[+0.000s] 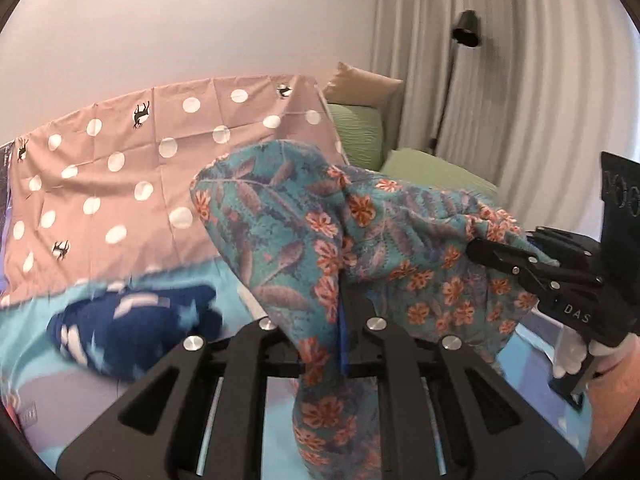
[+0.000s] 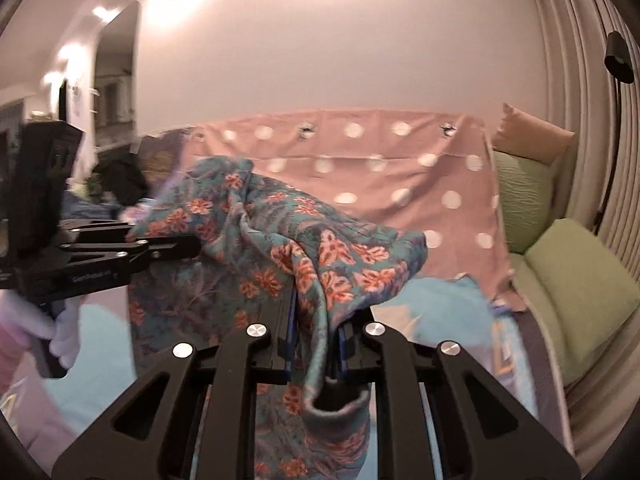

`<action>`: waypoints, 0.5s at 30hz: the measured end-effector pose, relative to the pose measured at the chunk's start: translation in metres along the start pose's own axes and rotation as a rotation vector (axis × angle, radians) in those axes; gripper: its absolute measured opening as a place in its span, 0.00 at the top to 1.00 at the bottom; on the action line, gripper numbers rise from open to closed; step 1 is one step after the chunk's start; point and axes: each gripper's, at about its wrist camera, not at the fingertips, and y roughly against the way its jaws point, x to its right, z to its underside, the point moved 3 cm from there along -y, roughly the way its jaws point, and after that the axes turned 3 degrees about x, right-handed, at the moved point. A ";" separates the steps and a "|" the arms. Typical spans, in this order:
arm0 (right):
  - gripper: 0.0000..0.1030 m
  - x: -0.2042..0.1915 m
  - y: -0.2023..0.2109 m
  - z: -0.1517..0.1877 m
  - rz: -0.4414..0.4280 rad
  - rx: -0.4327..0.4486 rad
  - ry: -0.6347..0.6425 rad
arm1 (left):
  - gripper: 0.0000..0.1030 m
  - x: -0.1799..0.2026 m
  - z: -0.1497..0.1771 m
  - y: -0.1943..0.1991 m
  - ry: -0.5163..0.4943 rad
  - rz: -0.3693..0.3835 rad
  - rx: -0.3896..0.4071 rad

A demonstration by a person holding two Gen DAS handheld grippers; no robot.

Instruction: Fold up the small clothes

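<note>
A small teal garment with orange flowers (image 1: 304, 232) hangs in the air between both grippers. My left gripper (image 1: 340, 320) is shut on one edge of it; cloth drapes over its fingers. My right gripper (image 2: 314, 336) is shut on another edge of the same garment (image 2: 280, 240). In the left wrist view the right gripper (image 1: 480, 250) reaches in from the right, clamped on the cloth. In the right wrist view the left gripper (image 2: 188, 246) reaches in from the left. A dark blue garment with white stars (image 1: 132, 328) lies on the light blue surface below.
A pink polka-dot sheet (image 1: 120, 184) hangs behind the work area, also seen in the right wrist view (image 2: 400, 184). A green sofa (image 2: 576, 280) with a beige cushion (image 1: 360, 84) stands at the right. A black floor lamp (image 1: 466, 28) and white curtains (image 1: 540, 100) are beyond.
</note>
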 end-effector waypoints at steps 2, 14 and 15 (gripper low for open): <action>0.66 0.033 -0.047 -0.005 0.066 -0.050 -0.029 | 0.70 -0.011 -0.013 -0.040 0.004 -0.051 -0.018; 0.48 0.056 -0.065 0.128 0.285 -0.184 -0.074 | 0.26 -0.076 0.095 -0.106 0.016 -0.247 -0.245; 0.36 0.047 -0.047 0.133 0.286 -0.168 -0.089 | 0.24 -0.068 0.103 -0.091 0.027 -0.210 -0.241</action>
